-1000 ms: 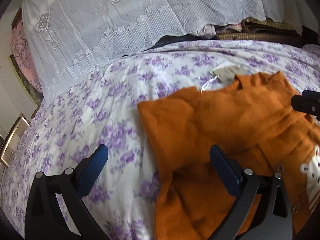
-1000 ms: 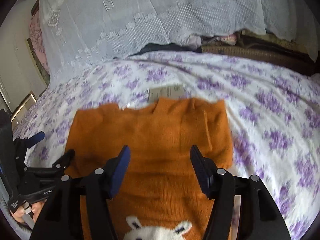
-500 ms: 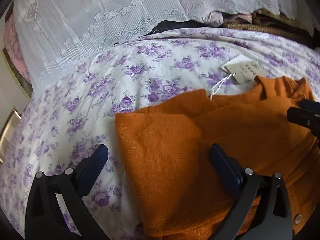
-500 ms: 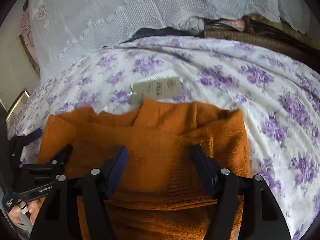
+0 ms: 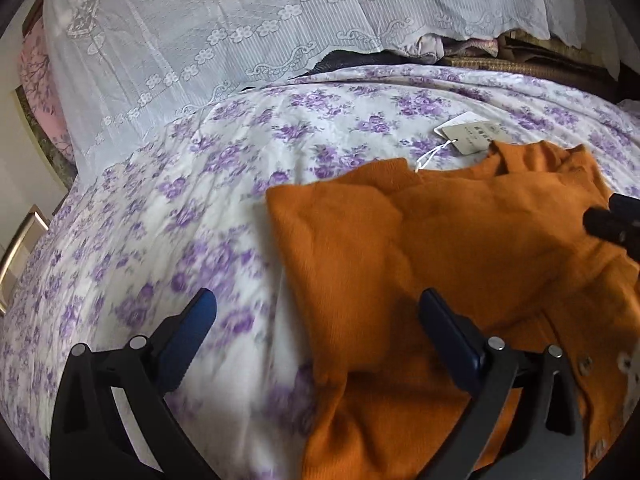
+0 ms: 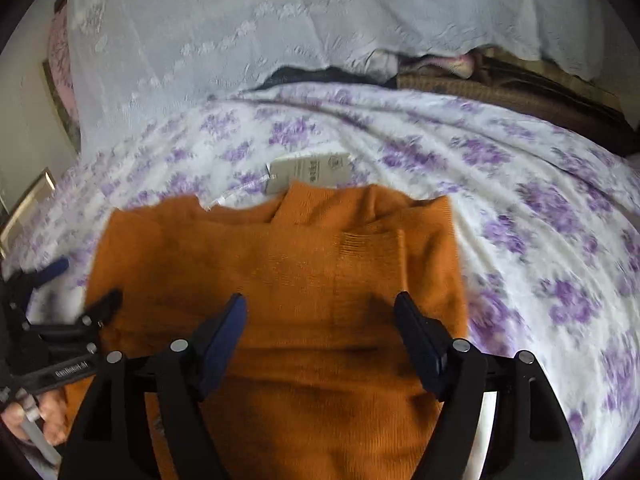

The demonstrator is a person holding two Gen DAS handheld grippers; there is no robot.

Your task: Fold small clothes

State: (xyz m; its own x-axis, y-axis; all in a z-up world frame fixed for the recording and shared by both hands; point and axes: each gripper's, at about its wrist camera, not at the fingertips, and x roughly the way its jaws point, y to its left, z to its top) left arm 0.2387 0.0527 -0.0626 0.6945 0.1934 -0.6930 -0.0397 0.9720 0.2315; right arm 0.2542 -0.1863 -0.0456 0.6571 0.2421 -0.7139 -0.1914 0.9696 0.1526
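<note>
The orange sweater (image 6: 280,280) lies flat on the floral bed (image 6: 540,208), sleeves folded in, collar and paper tag (image 6: 308,170) pointing to twelve o'clock, long axis running twelve to six. The right claw (image 6: 320,332) has just been widening and holds nothing; the left claw (image 5: 316,340) gapes empty over the nine o'clock edge. I'd pinch both hem corners evenly, then carry them up to the collar.

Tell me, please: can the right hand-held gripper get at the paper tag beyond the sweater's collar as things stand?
Probably yes. The right hand-held gripper is open and empty above the orange sweater. The paper tag lies flat on the floral bedsheet, just past the collar, and nothing covers it. Pinching something that flat may be awkward.
</note>
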